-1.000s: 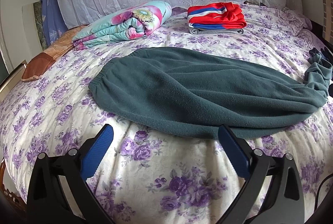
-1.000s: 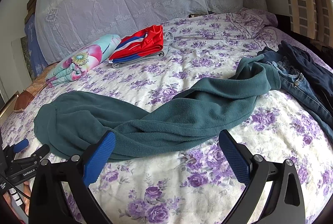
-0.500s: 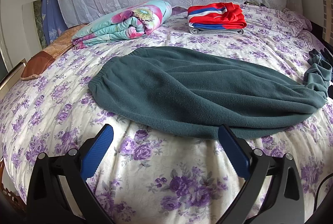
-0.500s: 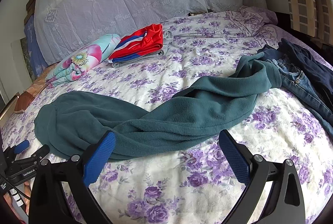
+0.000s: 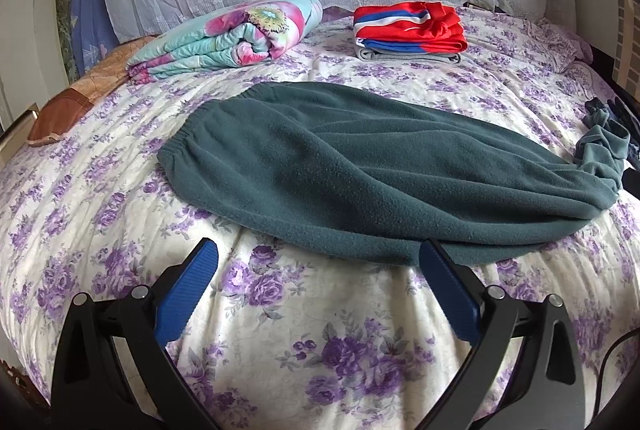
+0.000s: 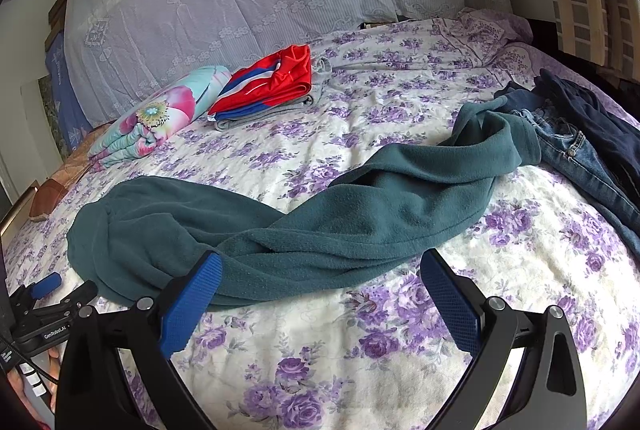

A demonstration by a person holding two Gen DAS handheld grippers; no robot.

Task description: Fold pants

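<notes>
Pants: green fleece pants (image 5: pixel 360 178) lie lengthwise across the flowered bedspread (image 5: pixel 100 198), waistband to the left, leg ends bunched at the right against a pile of jeans (image 6: pixel 572 146).
Left gripper: left gripper (image 5: pixel 318 260) hovers over the bedspread just short of the pants' near edge, fingers spread wide, holding nothing.
Right gripper: right gripper (image 6: pixel 320 268) hangs above the pants' near edge, fingers wide apart, empty.
Behind: a rolled flowered blanket (image 5: pixel 228 34) and a folded red, white and blue garment (image 5: pixel 408 26) sit near the headboard.
</notes>
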